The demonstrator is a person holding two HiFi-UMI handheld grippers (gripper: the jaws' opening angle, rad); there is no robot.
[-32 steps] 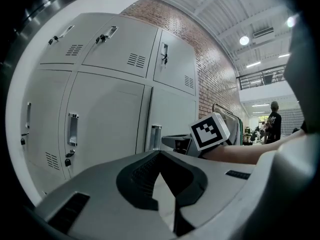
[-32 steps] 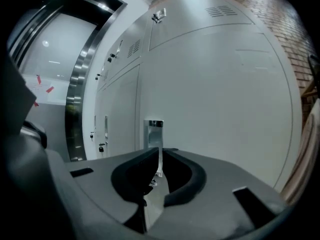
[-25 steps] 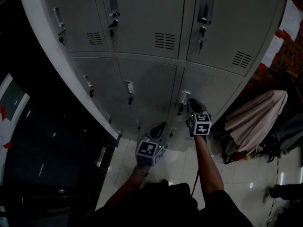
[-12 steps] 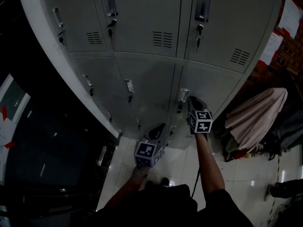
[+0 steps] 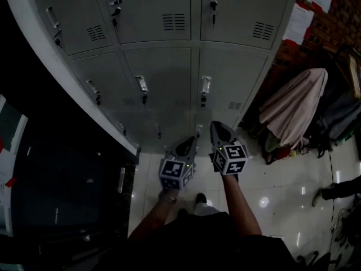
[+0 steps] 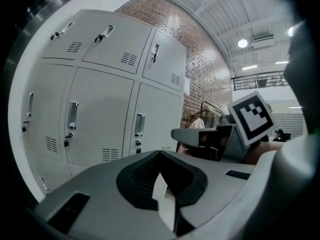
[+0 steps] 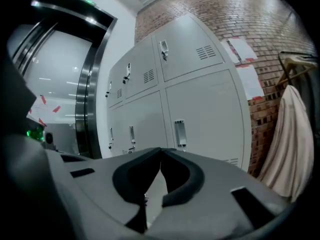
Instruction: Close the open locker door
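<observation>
Right tongs [image 5: 218,127] back from metal lockers [image 5: 169,86]

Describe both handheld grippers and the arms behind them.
The left gripper and right gripper have pale grey tapered shells and black-lined jaws. Each carries a cube with black-and-white square markers. The forearms are unsleeved, and the person wears a dark top.

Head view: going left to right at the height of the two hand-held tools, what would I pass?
Dark glossy panel → left gripper → right gripper → beige cloth hanging by the brick wall.
</observation>
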